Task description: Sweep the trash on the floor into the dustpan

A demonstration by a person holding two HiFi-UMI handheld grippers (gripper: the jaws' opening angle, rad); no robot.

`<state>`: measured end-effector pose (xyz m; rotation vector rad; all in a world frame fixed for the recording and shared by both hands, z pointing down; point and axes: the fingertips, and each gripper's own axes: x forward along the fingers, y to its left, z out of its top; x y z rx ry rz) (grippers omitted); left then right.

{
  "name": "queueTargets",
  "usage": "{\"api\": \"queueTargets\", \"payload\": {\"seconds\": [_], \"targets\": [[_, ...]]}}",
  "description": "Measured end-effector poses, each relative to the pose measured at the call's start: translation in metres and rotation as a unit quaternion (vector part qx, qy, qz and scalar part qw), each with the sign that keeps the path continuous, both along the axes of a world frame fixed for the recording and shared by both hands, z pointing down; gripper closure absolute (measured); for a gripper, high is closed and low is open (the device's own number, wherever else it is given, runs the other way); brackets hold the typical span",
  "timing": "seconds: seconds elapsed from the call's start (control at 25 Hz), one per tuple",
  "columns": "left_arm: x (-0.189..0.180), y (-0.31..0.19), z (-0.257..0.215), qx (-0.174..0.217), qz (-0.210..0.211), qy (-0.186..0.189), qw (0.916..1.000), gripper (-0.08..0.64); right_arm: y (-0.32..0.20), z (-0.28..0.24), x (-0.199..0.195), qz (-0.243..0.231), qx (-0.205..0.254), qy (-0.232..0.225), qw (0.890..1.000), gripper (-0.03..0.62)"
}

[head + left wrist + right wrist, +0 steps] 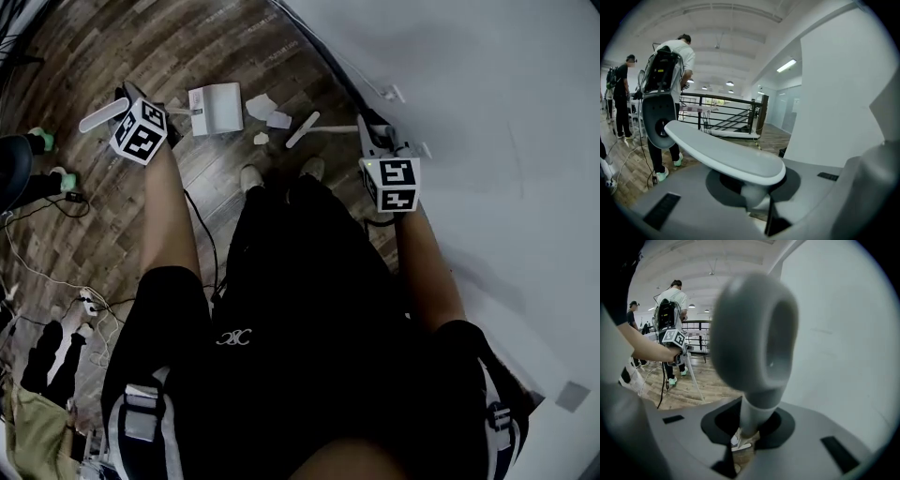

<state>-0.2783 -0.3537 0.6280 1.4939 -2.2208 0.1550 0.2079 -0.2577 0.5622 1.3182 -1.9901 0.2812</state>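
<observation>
In the head view a white dustpan (216, 108) stands on the wood floor. Its pole runs left to a flat oblong handle end (98, 120). My left gripper (124, 112) is shut on that pole just below the end. The same flat handle end (726, 157) sticks out above the left gripper (754, 201) in its own view. Three white scraps of trash (267, 114) lie just right of the dustpan. The white broom (302, 129) lies beyond them, and its pole leads to my right gripper (375, 141). The right gripper (745, 437) is shut on the broom's pole below its looped grey handle end (757, 333).
A white wall (487, 112) runs close along the right. My own shoes (251, 176) stand just behind the trash. Cables (37, 272) and a plug strip trail over the floor at left. Other people (665, 84) and a dark railing (722, 112) are farther back.
</observation>
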Motion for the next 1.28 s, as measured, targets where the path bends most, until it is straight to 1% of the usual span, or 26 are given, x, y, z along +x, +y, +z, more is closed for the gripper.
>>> {"api": "queueTargets", "payload": {"seconds": [0.12,0.2,0.28,0.36,0.44,0.52,0.64,0.72,0.76,0.84,0.96,1.04,1.16,1.28], "targets": [[0.01,-0.004,0.016,-0.001,0.027,-0.006,0.9996,0.503,-0.008,0.001,-0.005,-0.001,-0.008,-0.004,1.0,0.523],[0.024,-0.007,0.022,0.002,0.063,-0.018,0.9979,0.503,-0.015,0.003,-0.015,-0.012,-0.009,-0.006,1.0,0.523],[0.044,-0.012,0.023,0.005,0.111,-0.029,0.9934,0.505,-0.021,0.005,-0.025,-0.026,-0.01,-0.01,1.0,0.523],[0.069,-0.016,0.023,0.007,0.161,-0.039,0.9861,0.509,-0.029,0.007,-0.034,-0.036,-0.011,-0.017,0.999,0.523],[0.09,-0.015,0.024,0.007,0.189,-0.047,0.9809,0.509,-0.041,0.008,-0.042,-0.028,-0.015,-0.031,0.999,0.523],[0.104,-0.011,0.026,0.008,0.19,-0.049,0.9805,0.509,-0.056,0.011,-0.047,0.003,-0.024,-0.057,0.998,0.523],[0.111,-0.006,0.028,0.012,0.18,-0.049,0.9824,0.509,-0.08,0.018,-0.059,0.061,-0.035,-0.1,0.993,0.523],[0.111,-0.004,0.029,0.014,0.175,-0.048,0.9833,0.509,-0.095,0.018,-0.069,0.088,-0.029,-0.115,0.989,0.523],[0.112,-0.003,0.03,0.015,0.173,-0.049,0.9836,0.509,-0.101,0.018,-0.073,0.095,-0.024,-0.122,0.988,0.523],[0.115,0.001,0.031,0.018,0.171,-0.048,0.9838,0.508,-0.107,0.02,-0.085,0.083,-0.015,-0.142,0.986,0.523],[0.121,0.006,0.029,0.022,0.178,-0.044,0.9828,0.508,-0.107,0.016,-0.115,0.03,0.0,-0.183,0.983,0.523],[0.123,0.01,0.027,0.024,0.184,-0.042,0.9818,0.508,-0.105,0.008,-0.135,0.004,0.013,-0.205,0.979,0.526],[0.122,0.014,0.029,0.024,0.192,-0.042,0.9802,0.508,-0.105,-0.001,-0.155,-0.001,0.027,-0.235,0.972,0.529],[0.121,0.017,0.032,0.022,0.202,-0.039,0.9783,0.508,-0.105,-0.007,-0.168,0.0,0.026,-0.258,0.966,0.531]]}}
